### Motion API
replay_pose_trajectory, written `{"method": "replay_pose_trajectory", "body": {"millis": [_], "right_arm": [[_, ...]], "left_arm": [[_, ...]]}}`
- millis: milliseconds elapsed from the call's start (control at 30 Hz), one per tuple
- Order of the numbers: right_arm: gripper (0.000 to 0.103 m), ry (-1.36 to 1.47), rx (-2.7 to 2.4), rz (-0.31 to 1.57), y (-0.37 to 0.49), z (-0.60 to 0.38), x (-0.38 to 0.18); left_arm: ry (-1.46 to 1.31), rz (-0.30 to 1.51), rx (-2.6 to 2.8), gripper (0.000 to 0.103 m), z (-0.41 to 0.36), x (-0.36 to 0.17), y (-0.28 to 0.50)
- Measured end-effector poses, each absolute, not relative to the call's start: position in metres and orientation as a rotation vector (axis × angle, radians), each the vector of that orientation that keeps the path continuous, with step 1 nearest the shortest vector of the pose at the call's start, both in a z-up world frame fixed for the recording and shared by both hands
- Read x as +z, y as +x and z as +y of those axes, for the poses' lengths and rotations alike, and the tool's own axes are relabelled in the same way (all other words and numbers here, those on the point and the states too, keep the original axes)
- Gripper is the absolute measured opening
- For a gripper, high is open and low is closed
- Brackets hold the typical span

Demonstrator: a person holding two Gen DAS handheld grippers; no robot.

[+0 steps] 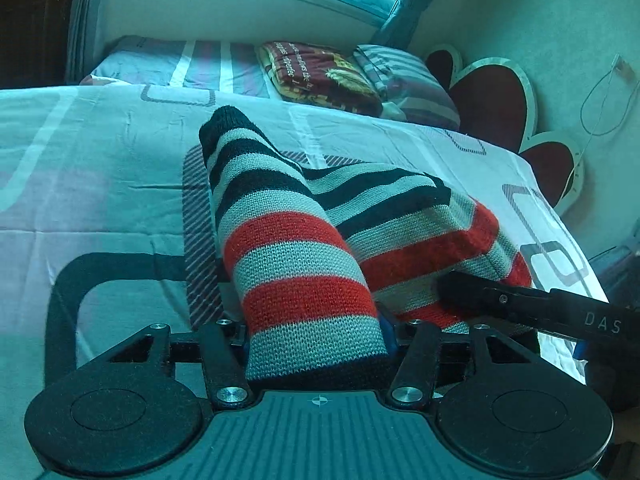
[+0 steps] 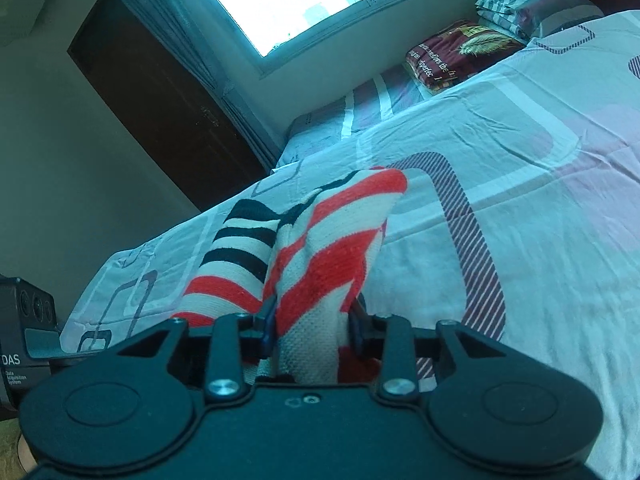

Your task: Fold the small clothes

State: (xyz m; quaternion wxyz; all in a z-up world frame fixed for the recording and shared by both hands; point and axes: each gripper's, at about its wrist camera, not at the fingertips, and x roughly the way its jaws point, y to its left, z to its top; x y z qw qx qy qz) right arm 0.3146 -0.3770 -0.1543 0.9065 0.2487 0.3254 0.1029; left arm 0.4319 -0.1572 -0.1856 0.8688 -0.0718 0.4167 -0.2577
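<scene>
Gripper left (image 1: 316, 344) and gripper right (image 2: 312, 332) each clamp my striped knit garment (image 1: 360, 220) lifted just above the bed (image 1: 100, 168), mid-fold, so next I should probably lay both held edges down together.

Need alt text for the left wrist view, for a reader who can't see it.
The left gripper is shut on a striped knit garment in red, grey and black, lying on a patterned bedsheet. The right gripper reaches in from the right onto the same garment; folded blankets lie beyond.
</scene>
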Motion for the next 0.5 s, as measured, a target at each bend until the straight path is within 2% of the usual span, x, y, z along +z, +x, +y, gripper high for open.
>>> {"method": "replay_pose_trajectory", "body": {"millis": [233,500], "right_arm": [[0.034,0.525,0.261,0.651,0.320,-0.333,-0.141],[0.034,0.562,0.305,0.650,0.335,-0.237,-0.137]], "left_arm": [[-0.142,0.845,-0.506,0.055,-0.112,-0.167,0.428],[-0.176,0.829,-0.470,0.055,-0.005,-0.165,0.436]]}}
